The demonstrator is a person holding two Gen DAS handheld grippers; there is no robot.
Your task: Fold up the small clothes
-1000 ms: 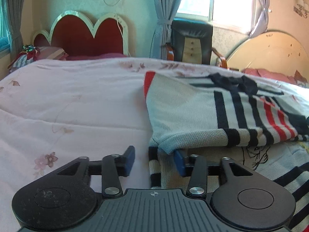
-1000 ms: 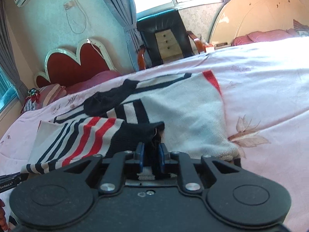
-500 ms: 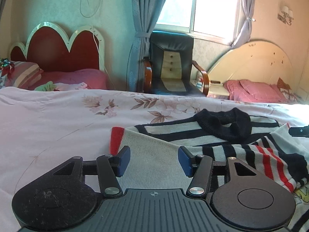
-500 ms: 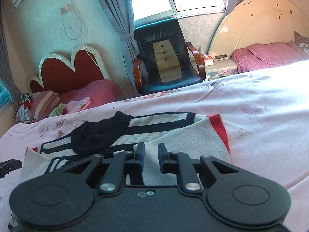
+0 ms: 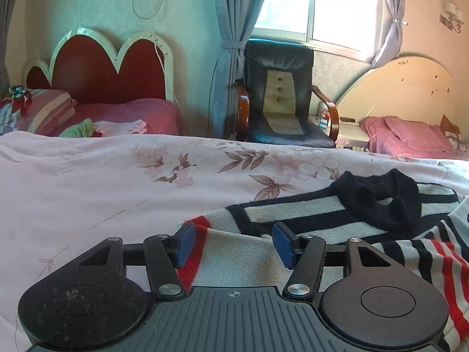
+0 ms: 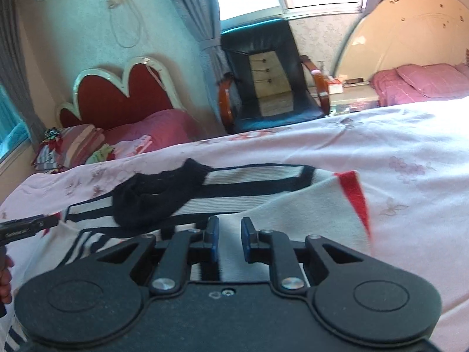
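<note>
A small knit sweater with black, white and red stripes and a black collar lies on the pink floral bedspread, its sleeves folded in over the body. My left gripper is open and empty, held just above the sweater's red-edged left fold. In the right wrist view the sweater lies ahead with its red-tipped corner at the right. My right gripper is open a little, empty, above the sweater's middle. The left gripper's tip shows at the left edge.
A black armchair stands beyond the bed's far edge, by the window curtains. A red heart-shaped headboard with pink pillows is at the back left. A cream headboard with a pink pillow is at the back right.
My right gripper let go of the dark striped sleeve and opened slightly. Both grippers rose and pulled back, now looking across the folded sweater toward the chair.
</note>
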